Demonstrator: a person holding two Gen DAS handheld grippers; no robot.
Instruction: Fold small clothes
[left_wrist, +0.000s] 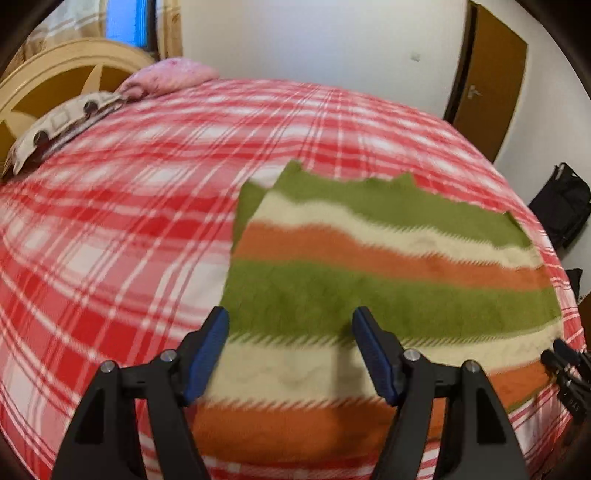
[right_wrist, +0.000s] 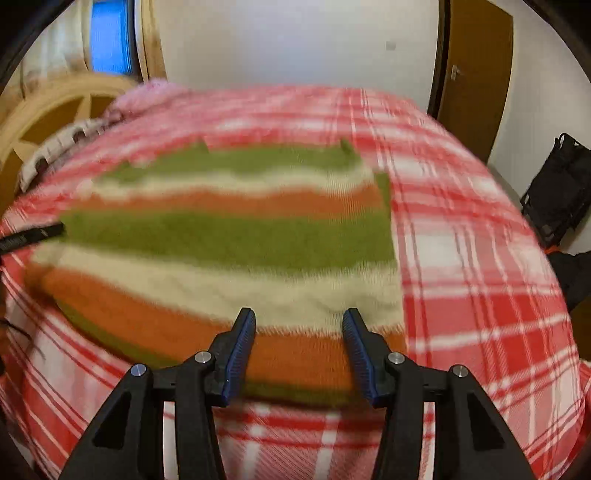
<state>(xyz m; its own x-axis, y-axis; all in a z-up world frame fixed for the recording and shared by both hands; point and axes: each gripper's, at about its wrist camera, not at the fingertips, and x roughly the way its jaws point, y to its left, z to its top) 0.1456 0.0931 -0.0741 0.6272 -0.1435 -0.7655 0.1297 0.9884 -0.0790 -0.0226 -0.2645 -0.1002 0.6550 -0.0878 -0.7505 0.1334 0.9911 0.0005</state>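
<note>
Knitted and soft, the green, cream and orange striped sweater (left_wrist: 369, 258) lies flat on the red-and-white plaid bedspread (left_wrist: 110, 221) — light, limp, best pinched at its near hem corners. Above that hem, left gripper (left_wrist: 290, 354) and right gripper (right_wrist: 298, 354) gape empty. Stripes run crosswise; its notched edge points toward the far white wall (left_wrist: 314, 37).

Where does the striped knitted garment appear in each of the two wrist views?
Left wrist: striped garment fills centre and right, flat on the plaid bed cover.
Right wrist: striped garment fills centre and left.
Shared landmark: brown door at upper right in both.
</note>
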